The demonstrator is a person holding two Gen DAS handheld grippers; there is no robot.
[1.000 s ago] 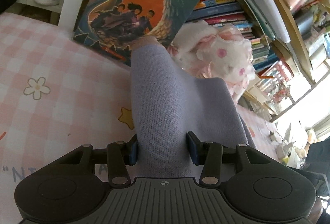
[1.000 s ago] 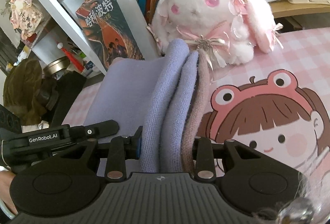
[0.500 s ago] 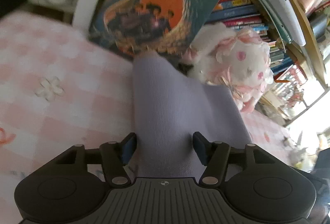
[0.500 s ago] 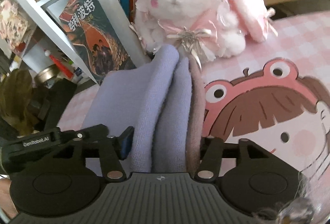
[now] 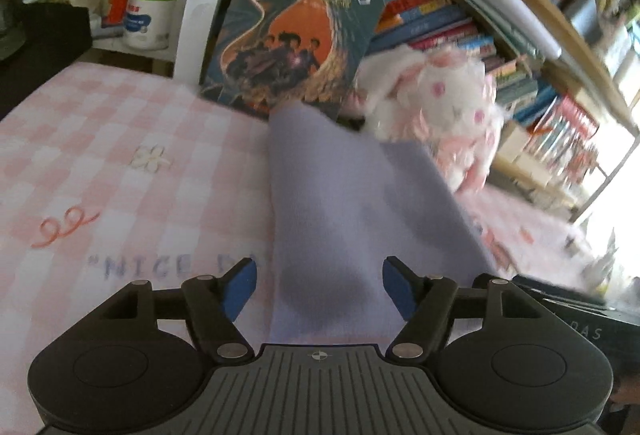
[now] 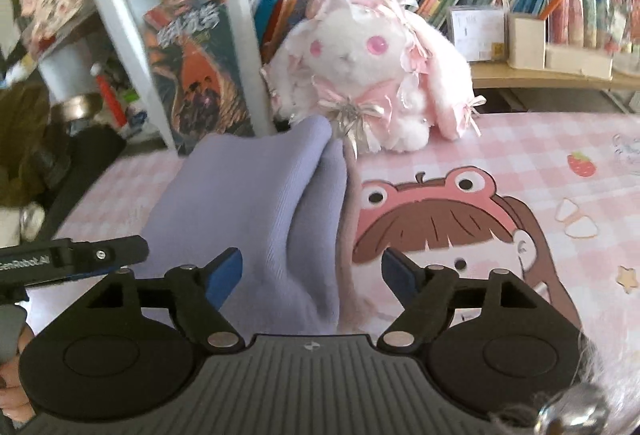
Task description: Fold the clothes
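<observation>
Bookshelf wall behind; a pink-checked table [image 5: 120,139] with cartoon print runs up to it, a large book [image 5: 304,19] and a plush rabbit [image 6: 368,75] propped at the far edge.

Lilac knit garment [image 5: 360,211] lies on the table in a narrow strip, long axis running straight away from both wrist cameras toward the far edge, its far tip just short of the book and rabbit. Right view shows stacked layers along its right side, a pinkish layer [image 6: 347,235] outermost, so it looks at least partly folded.

Left hand-held gripper [image 5: 318,291]: jaws wide, blue pads standing clear of the cloth either side. Right hand-held gripper [image 6: 310,277]: likewise wide, cloth between the pads but not pinched. Both straddle the near end; the left sits on the flat left part, the right over the layered edge.

Judgement: released, either fold finished or regrasp pending.
</observation>
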